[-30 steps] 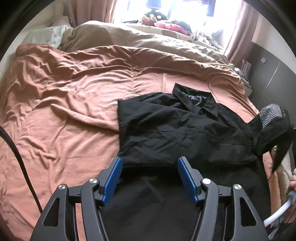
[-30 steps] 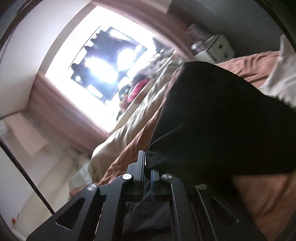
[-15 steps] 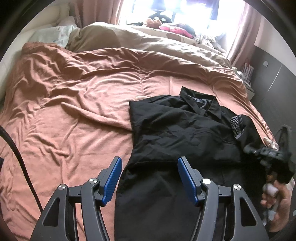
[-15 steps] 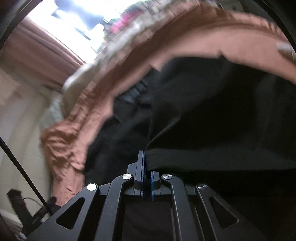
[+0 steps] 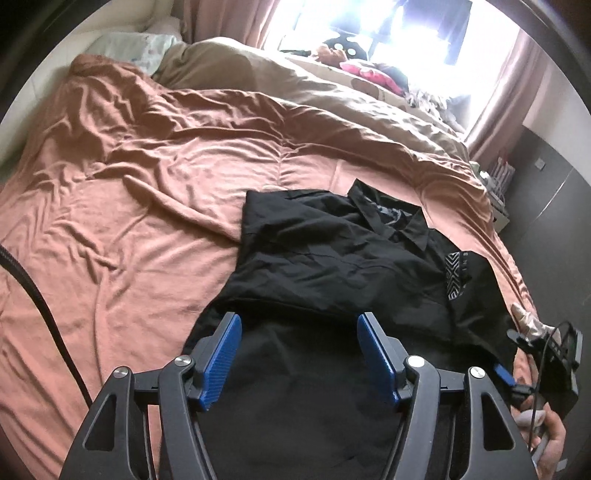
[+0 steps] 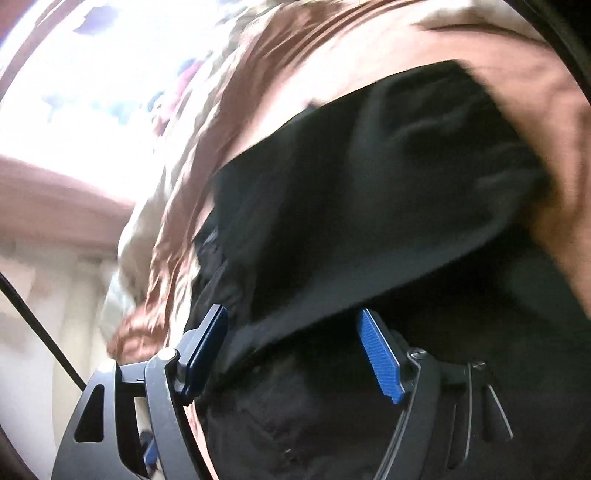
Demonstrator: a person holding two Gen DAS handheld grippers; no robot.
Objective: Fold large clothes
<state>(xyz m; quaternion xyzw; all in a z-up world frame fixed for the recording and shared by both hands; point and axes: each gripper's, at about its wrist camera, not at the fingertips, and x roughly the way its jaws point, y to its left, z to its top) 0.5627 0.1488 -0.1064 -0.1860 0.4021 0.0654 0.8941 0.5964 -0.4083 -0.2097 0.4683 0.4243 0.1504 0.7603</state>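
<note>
A black collared shirt (image 5: 332, 266) lies on the rust-coloured bedspread (image 5: 147, 206), both side parts folded inward, a patterned inner patch showing at its right. My left gripper (image 5: 299, 350) is open and empty, hovering over the shirt's lower part. My right gripper (image 6: 293, 345) is open, close above the shirt's folded right edge (image 6: 369, 206); the view is blurred. In the left wrist view the right gripper (image 5: 546, 350) sits at the shirt's right edge, held by a hand.
A beige duvet (image 5: 332, 96) and toys lie at the far side of the bed under a bright window (image 5: 369, 26). A pillow (image 5: 129, 48) is at the far left. A dark wall (image 5: 546, 192) and nightstand stand right of the bed.
My right gripper carried the shirt's right side inward, laid it down on the shirt and opened, letting go. My left gripper stayed open and drew back slightly.
</note>
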